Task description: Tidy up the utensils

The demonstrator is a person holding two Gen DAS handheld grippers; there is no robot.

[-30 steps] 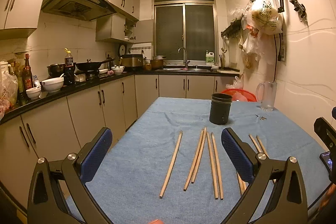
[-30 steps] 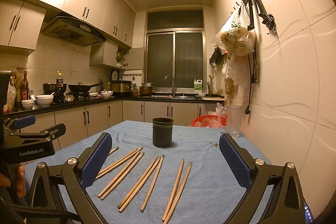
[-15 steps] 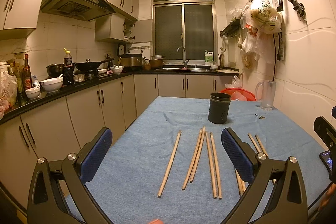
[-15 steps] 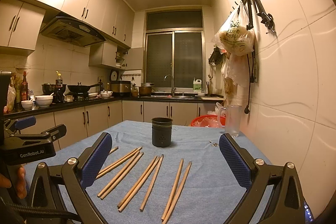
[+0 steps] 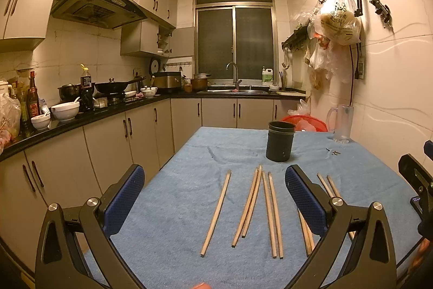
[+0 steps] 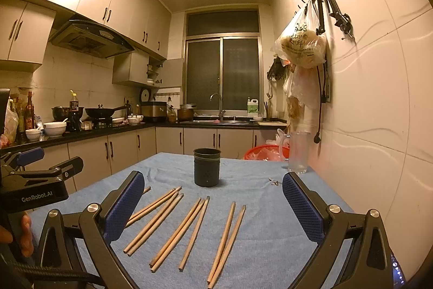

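Observation:
Several wooden chopsticks (image 5: 251, 205) lie loose on the blue cloth of the table (image 5: 189, 153), pointing roughly away from me. A dark cylindrical holder (image 5: 280, 145) stands upright behind them, its inside hidden. My left gripper (image 5: 213, 197) hovers open above the near chopsticks with nothing between its blue pads. In the right wrist view the same chopsticks (image 6: 194, 226) spread across the cloth before the holder (image 6: 207, 167). My right gripper (image 6: 211, 205) is open and empty too. The left gripper's body (image 6: 38, 183) shows at the left there, held by a hand.
A clear glass mug (image 5: 341, 123) stands at the table's far right near the tiled wall, small screws (image 5: 334, 152) beside it. A red basket (image 5: 303, 122) sits behind the table. Kitchen counter and cabinets (image 5: 108, 132) run along the left.
Both views have shifted only slightly; the left gripper has tilted a little, so the chopsticks sit marginally lower and left. Neither gripper's jaws have changed.

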